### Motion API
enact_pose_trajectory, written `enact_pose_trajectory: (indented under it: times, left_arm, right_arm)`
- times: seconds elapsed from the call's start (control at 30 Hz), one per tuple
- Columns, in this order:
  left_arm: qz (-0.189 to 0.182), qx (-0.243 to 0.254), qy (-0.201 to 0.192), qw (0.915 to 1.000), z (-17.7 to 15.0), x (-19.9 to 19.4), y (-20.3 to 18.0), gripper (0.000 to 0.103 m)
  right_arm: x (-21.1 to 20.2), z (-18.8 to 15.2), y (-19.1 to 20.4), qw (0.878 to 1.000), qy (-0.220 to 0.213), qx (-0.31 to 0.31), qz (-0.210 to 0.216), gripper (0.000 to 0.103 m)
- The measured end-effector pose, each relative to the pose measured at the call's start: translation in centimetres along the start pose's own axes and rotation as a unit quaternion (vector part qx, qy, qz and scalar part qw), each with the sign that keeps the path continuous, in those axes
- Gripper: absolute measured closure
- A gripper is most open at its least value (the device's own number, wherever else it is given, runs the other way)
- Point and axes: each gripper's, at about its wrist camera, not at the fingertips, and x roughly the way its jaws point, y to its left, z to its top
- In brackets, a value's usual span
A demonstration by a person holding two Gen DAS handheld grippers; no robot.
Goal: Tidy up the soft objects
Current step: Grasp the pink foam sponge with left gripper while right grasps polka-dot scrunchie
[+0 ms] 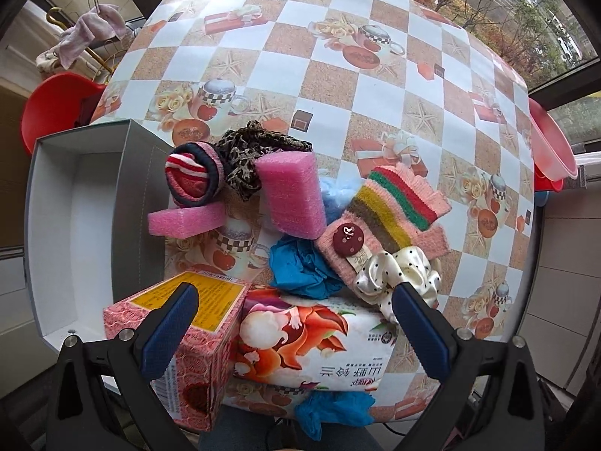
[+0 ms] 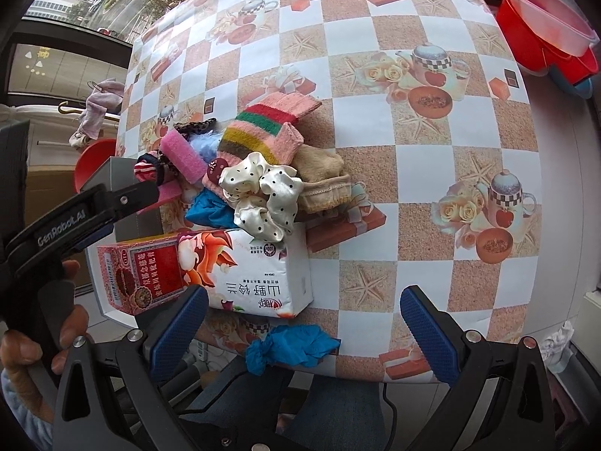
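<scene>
- Your left gripper stands wide open and holds nothing; it hovers low over the near edge of the counter, one finger above the red patterned carton, the other beside the polka-dot scrunchie.
- Your right gripper is likewise spread wide and empty, poised over the near counter edge with the tissue pack toward its 11 o'clock.
- The soft objects lie heaped mid-counter: from the left wrist view, the tissue pack sits between the fingers, a blue crumpled glove at 12 o'clock of it, the striped knitted glove at 1 o'clock, two pink foam blocks and a rolled striped sock toward 11 o'clock, and a leopard-print scrunchie behind them.
- A second blue glove hangs at the near counter edge, and a tan sock rests just beside the polka-dot scrunchie.
- The open grey box stands at 9 o'clock of the heap and appears empty.
- Judged step: the sorting seems barely begun, and a first pick is being chosen.
- The next move calls for lowering one gripper squarely over a single soft item, closing gently, then carrying it toward the box, presumably the destination.
</scene>
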Motion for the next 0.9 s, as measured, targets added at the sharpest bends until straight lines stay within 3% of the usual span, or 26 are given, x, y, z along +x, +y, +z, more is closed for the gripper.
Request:
enact_pose_trajectory:
  times: [0.27,0.57,0.6,0.67,0.73,0.8,0.83,0.9]
  left_arm:
    - [0.016,-0.051,0.009,0.9985,2.6,4.4,0.7,0.0]
    - [0.038,-0.054,0.026,0.9974,4.1,7.7,1.2,0.004]
    - [0.036,-0.052,0.025,0.9977,4.3,7.9,1.2,0.007]
    - [0.039,-0.046,0.021,0.998,4.6,8.0,1.0,0.016]
    - [0.033,-0.043,0.022,0.9983,4.8,8.2,1.2,0.031]
    - [0.015,-0.05,0.025,0.9983,4.7,8.3,1.6,0.057]
    - [0.008,-0.055,0.024,0.9982,4.8,8.2,1.4,0.057]
    - [0.005,-0.053,0.009,0.9986,4.6,7.9,1.2,0.057]
  right_arm:
    - [3.4,2.1,2.2,0.996,-0.021,-0.078,-0.032,0.0]
    - [6.8,4.2,4.1,0.99,-0.032,-0.132,-0.034,0.0]
    - [7.0,4.3,4.2,0.99,-0.033,-0.136,-0.035,0.003]
    - [7.5,4.6,4.6,0.989,-0.029,-0.143,-0.029,0.03]
    - [8.1,4.8,4.6,0.99,-0.015,-0.142,-0.018,0.048]
    - [8.2,4.8,4.4,0.99,-0.014,-0.138,-0.014,0.063]
    - [8.0,4.8,4.2,0.991,-0.017,-0.134,-0.009,0.069]
    - [7.3,4.7,3.8,0.992,-0.027,-0.126,-0.001,0.073]
